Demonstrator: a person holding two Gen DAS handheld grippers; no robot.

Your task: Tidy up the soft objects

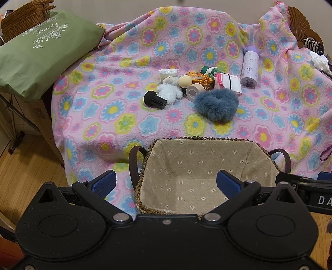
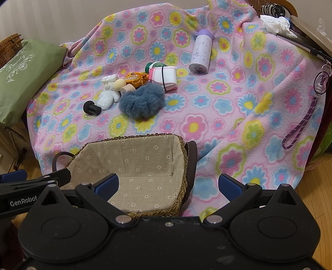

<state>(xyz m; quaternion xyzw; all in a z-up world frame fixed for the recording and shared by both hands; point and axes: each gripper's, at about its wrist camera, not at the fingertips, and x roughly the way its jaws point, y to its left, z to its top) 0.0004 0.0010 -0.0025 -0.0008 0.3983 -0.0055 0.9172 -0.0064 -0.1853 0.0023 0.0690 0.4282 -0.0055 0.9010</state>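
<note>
- A pink fleece blanket [image 1: 128, 99] with a flower print is covering the whole work surface in front of you, draping over the near edge and bunching up at the back against a plain pale wall.
- Wooden plank flooring [image 1: 27, 172] is showing at the lower left, below the hanging edge of the blanket.
- A green pillow [image 1: 39, 56] printed "Beauty" is lying off the left side, with a wicker basket [image 1: 22, 18] sitting behind it.
- A woven basket [image 1: 257, 148] with a daisy-print lining and dark handles is resting at the near edge, directly below your grippers, and its inside is showing only the lining.
- The soft things are lying clustered in the middle of the blanket, well apart from that basket: a blue furry scrunchie [image 1: 216, 104] nearest you, a white plush toy [image 1: 169, 91] to its left, and a folded white and pink cloth [image 1: 227, 82] behind it.
- A lilac bottle [image 1: 250, 67] is lying on its side just right of the cluster.
- A black puff applicator [image 1: 154, 100] is lying beside the plush toy, and a beige tape roll [image 1: 192, 91] is touching the scrunchie.
- A purple cord [image 2: 300, 124] with key rings is hanging at the right.
- Your left gripper [image 1: 166, 182] is hovering over the basket with fingers spread wide, holding nothing.
- Your right gripper [image 2: 168, 184] is hovering over the basket's right rim, fingers likewise spread and empty.
</note>
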